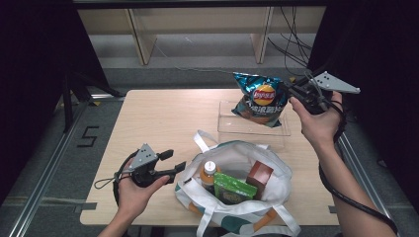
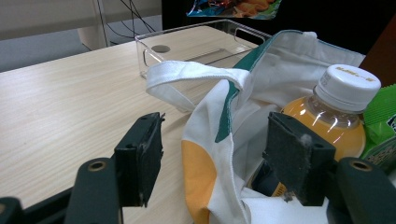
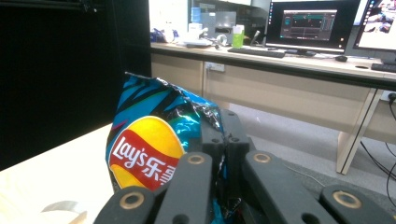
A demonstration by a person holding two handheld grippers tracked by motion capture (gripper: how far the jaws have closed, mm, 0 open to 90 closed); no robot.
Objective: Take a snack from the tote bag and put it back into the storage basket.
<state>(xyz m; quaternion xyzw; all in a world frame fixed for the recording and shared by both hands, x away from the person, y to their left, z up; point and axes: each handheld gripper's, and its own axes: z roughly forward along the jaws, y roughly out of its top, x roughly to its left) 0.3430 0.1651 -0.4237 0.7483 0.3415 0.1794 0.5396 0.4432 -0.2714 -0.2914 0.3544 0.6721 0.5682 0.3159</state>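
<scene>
Chip bag (image 1: 260,98) hangs in our right gripper (image 1: 295,92), jaws clamped on its edge, above the clear tray (image 1: 227,129) at far right. Left gripper (image 1: 173,163) stands open astride the tote bag (image 1: 237,153) rim, near side. Bottle (image 1: 209,173), green packet (image 1: 232,188), brown box (image 1: 259,177) remain inside, probably still to unpack.

Wooden table (image 1: 163,116), desk (image 3: 289,60) (monitors (image 3: 313,23) lit), grey floor (image 1: 29,163).
</scene>
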